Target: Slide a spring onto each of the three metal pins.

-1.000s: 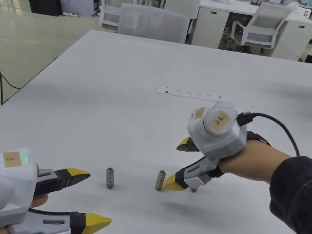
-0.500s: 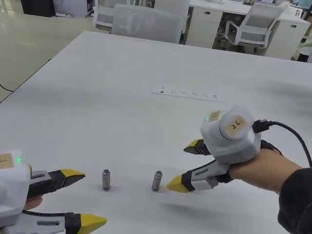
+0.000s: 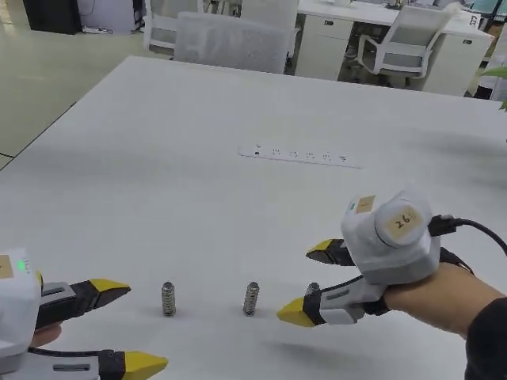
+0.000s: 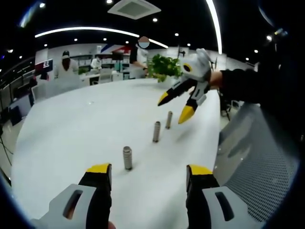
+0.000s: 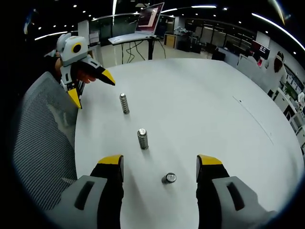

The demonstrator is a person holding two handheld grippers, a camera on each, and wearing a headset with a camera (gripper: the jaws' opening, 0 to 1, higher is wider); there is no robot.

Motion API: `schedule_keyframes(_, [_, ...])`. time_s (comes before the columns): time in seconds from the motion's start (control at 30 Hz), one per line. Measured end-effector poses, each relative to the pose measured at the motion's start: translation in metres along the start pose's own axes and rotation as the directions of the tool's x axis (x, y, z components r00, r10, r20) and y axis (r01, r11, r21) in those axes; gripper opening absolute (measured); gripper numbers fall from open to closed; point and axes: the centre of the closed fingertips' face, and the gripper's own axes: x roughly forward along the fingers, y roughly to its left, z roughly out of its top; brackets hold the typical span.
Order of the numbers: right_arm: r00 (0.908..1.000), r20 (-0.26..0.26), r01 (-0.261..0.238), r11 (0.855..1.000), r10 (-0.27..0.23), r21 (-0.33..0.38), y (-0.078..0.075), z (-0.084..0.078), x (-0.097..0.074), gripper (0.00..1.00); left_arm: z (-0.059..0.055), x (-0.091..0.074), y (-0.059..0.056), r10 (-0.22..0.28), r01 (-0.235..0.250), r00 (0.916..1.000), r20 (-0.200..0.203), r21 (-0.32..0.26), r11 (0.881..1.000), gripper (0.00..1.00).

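Note:
Three short metal pins stand in a row on the white table, each with a coiled spring around it: the left one, the middle one and the right one. My right gripper is open, its yellow tips on either side of the right pin and apart from it. In the right gripper view the other pins stand farther off. My left gripper is open at the near left, short of the left pin.
A white power strip lies flat on the table beyond the pins. Grey office chairs and desks stand past the far edge. A mesh chair is close by the table's near edge.
My right gripper has drawn back to the right, and the right pin, hidden behind its lower jaw before, now shows between the jaws. The left gripper has hardly moved.

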Motion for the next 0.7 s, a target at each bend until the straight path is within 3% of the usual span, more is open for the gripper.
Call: schedule_keyframes(0.7, [0.9972, 0.062, 0.036, 0.997, -0.040, 0.073, 0.007, -0.016, -0.015, 0.61, 0.000, -0.002, 0.000, 0.009, -0.009, 0.9999, 0.007, -0.006, 1.000, 0.60])
